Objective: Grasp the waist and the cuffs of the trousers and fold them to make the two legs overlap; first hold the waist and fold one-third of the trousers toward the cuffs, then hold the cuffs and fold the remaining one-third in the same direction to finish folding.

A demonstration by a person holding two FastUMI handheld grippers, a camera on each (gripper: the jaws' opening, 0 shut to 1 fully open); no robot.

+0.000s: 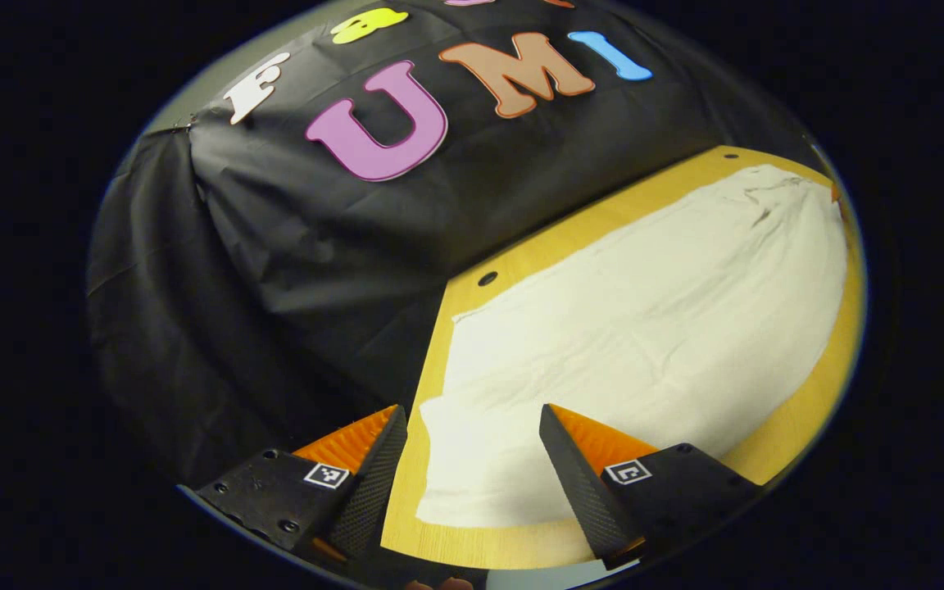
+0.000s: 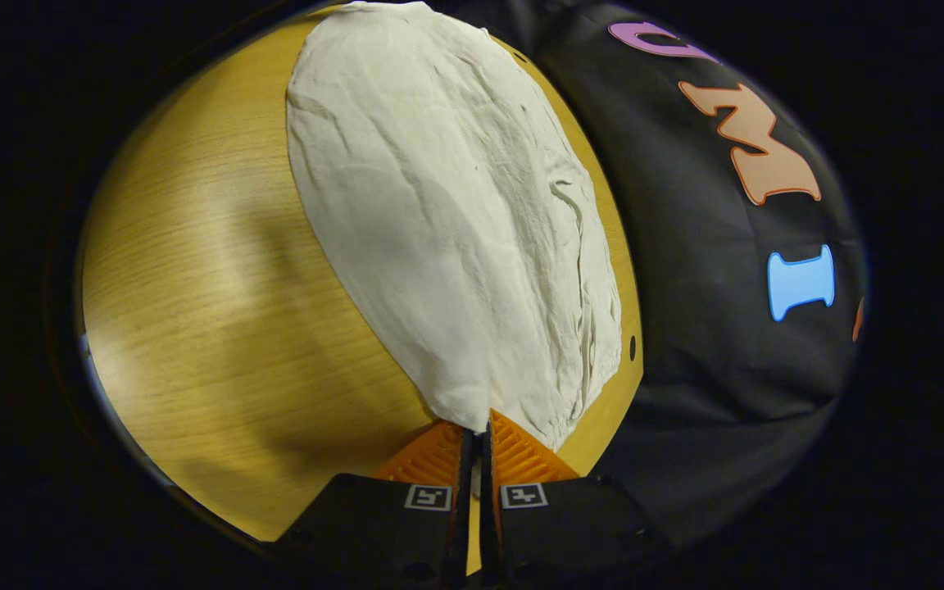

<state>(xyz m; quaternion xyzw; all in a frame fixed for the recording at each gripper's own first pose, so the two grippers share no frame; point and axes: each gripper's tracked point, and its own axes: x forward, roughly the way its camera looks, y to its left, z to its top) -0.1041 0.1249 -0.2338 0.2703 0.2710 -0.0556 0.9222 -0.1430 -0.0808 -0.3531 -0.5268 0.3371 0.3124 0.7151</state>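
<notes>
- The trousers [image 2: 456,221], pale and off-white, lie spread flat on a wooden table [image 2: 218,311], running lengthwise along the edge next to the black cloth wall [image 2: 726,352].
- In the right gripper view the cloth stretches away from the camera, wrinkled along the side nearest the wall, and narrows to a point at the near end.
- That near end meets the right gripper [image 2: 478,438]: its two fingers are pressed together with only a thin slit between them, and the tip of the fabric sits right at that slit, apparently pinched.
- In the left gripper view the trousers [image 1: 644,328] reach from the near corner of the table [image 1: 791,426] to its far end, where the fabric is creased.
- The left gripper [image 1: 472,434] has its fingers spread wide; the near edge of the cloth lies between them and below, with the right-hand finger over the fabric and the left-hand finger off the table's edge, against the black cloth wall [image 1: 259,311].
- Whether those fingers touch the cloth cannot be told.
- A small dark hole [image 1: 487,279] marks the table near the wall.
</notes>
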